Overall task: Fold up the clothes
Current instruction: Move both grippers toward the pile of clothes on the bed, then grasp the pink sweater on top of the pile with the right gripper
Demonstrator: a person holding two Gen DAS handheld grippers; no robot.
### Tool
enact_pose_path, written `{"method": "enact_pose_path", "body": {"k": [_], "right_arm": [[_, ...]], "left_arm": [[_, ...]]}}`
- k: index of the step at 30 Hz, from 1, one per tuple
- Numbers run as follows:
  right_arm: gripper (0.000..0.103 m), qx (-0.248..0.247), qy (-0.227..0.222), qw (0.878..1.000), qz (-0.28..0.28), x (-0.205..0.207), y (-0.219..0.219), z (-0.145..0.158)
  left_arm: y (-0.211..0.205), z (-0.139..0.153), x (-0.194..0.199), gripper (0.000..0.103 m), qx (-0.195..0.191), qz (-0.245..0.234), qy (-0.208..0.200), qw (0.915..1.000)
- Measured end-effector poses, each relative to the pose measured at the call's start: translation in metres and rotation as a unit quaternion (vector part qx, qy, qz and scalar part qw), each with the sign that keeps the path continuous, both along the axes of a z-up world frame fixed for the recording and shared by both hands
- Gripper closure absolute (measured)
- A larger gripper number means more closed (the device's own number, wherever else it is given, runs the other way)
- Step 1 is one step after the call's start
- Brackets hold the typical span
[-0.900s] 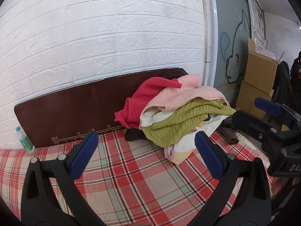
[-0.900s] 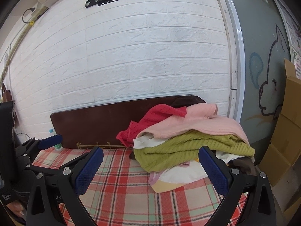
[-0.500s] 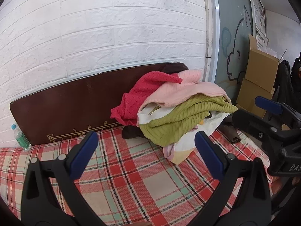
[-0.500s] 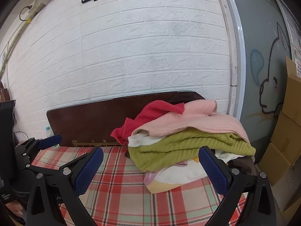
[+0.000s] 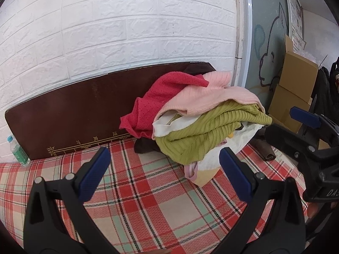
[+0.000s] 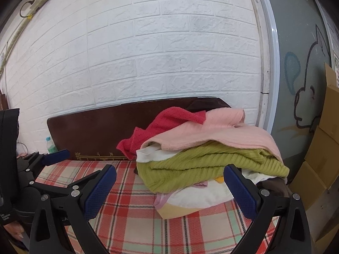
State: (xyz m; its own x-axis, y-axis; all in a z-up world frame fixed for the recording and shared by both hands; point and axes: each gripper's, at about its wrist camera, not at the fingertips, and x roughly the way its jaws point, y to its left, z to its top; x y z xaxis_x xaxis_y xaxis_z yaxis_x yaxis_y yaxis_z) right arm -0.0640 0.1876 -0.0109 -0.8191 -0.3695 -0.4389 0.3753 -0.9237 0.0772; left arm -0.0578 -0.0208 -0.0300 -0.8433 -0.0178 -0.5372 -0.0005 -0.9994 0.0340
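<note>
Cardboard boxes (image 6: 322, 148) flank clothes pile (image 6: 207, 152)

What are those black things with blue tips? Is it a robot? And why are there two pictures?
No robot: a person holds two grabbing tools, one in each hand. Each has a tiny camera looking along its fingers, so there are two pictures. One shows the left claw, the other the right claw. Both are open and hold nothing. Ahead, on the red checked cloth, sits a heap of clothes: a pink knitted sweater on top, a green ribbed sweater under it, and a red knitted top behind. A small plastic water bottle stands by the white brick wall.
</note>
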Motion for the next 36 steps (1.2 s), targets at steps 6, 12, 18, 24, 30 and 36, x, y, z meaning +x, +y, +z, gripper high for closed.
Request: {"method": "enact_pose_path", "body": {"k": [6, 12, 18, 24, 30, 36], "right_arm": [[0.000, 0.032, 0.000, 0.999, -0.003, -0.024, 0.000, -0.017], [0.000, 0.125, 0.005, 0.992, 0.024, -0.073, -0.020, -0.040], [0.001, 0.240, 0.004, 0.968, 0.070, -0.138, -0.067, -0.071], [0.026, 0.290, -0.017, 0.952, 0.092, -0.190, -0.093, -0.089], [0.092, 0.227, -0.064, 0.966, 0.102, -0.211, -0.074, -0.066], [0.096, 0.131, -0.049, 0.986, 0.088, -0.195, -0.036, -0.006]], "left_arm": [[-0.004, -0.016, -0.016, 0.000, 0.007, 0.004, 0.007, 0.9999], [-0.014, -0.034, -0.043, 0.000, 0.019, 0.009, 0.001, 0.9998], [-0.026, -0.054, -0.065, 0.000, 0.032, 0.024, -0.018, 0.9991], [-0.047, -0.075, -0.078, 0.000, 0.043, 0.037, -0.043, 0.9975], [-0.061, -0.085, -0.082, 0.000, 0.026, 0.034, -0.057, 0.9975], [-0.058, -0.082, -0.082, 0.000, 0.030, 0.016, -0.049, 0.9982]]}}
